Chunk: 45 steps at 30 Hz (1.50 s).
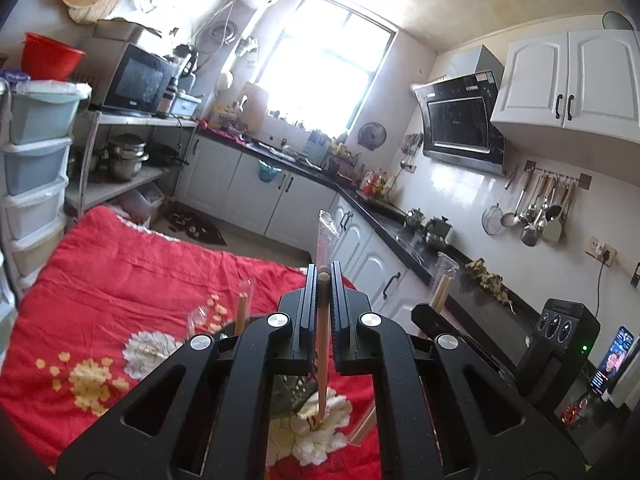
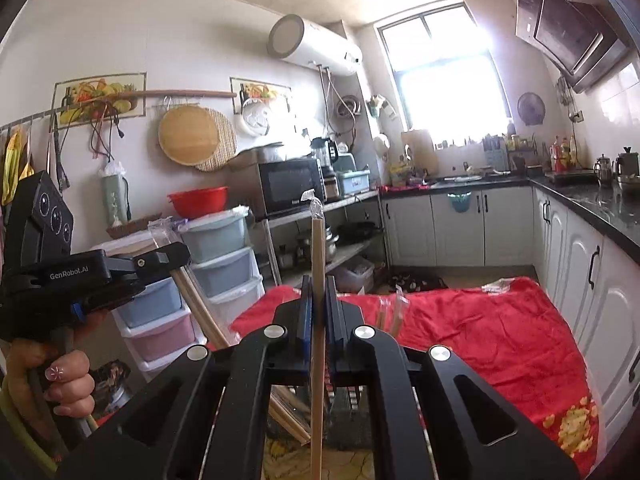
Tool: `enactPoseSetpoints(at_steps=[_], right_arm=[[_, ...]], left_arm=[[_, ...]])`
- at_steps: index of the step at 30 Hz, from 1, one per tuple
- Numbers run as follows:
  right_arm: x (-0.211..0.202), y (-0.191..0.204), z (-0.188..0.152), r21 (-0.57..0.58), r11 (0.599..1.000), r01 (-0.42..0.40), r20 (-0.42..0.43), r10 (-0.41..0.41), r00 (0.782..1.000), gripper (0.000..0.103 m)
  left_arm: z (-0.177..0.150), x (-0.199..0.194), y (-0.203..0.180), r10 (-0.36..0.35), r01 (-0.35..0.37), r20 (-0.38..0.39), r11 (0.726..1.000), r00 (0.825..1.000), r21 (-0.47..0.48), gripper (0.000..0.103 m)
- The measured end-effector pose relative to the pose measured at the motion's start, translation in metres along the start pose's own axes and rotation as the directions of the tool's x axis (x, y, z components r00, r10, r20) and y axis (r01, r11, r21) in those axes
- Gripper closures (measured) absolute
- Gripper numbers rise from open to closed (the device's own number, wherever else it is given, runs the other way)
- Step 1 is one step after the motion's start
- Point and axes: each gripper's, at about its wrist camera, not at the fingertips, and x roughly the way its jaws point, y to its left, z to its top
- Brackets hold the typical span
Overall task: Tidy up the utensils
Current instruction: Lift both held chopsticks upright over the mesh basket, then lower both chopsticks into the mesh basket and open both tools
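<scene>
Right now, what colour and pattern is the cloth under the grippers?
Red cloth with white and yellow flowers, clearest in the left wrist view.

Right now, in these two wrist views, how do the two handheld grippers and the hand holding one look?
The left gripper is matte black plastic, with angular linkage arms, round silver pivot bolts and ribbed finger pads. The right gripper has the same build, with blue edges on its pads. Seen from the right wrist view, the left one's body bears white "GenRobot.AI" lettering and three round dials. The hand has a flower-painted nail.
</scene>
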Motion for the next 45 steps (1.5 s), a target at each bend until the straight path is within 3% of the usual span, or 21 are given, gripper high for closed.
enactPoseSetpoints(at_steps=[12,24,33,45], right_arm=[[0.007,0.0,0.022,-0.014,1.0,0.009,0.096,-0.008,0.995,0.097],[0.02,-0.001,0.02,-0.053,0.998,0.045,0.225,-0.032,0.974,0.097],[0.036,-0.007,0.006,-0.051,0.996,0.071,0.238,-0.057,0.97,0.097],[0.057,-0.014,-0.019,-0.044,0.989,0.144,0.23,-0.13,0.965,0.097]], left_arm=[[0.034,-0.008,0.009,0.096,-0.099,0.135,0.995,0.986,0.021,0.1],[0.032,-0.004,0.012,0.237,-0.265,0.226,0.958,0.945,0.105,0.1],[0.022,0.01,0.014,0.258,-0.291,0.217,0.947,0.942,0.139,0.1],[-0.006,0.027,0.026,0.273,-0.293,0.142,0.945,0.952,0.148,0.1]])
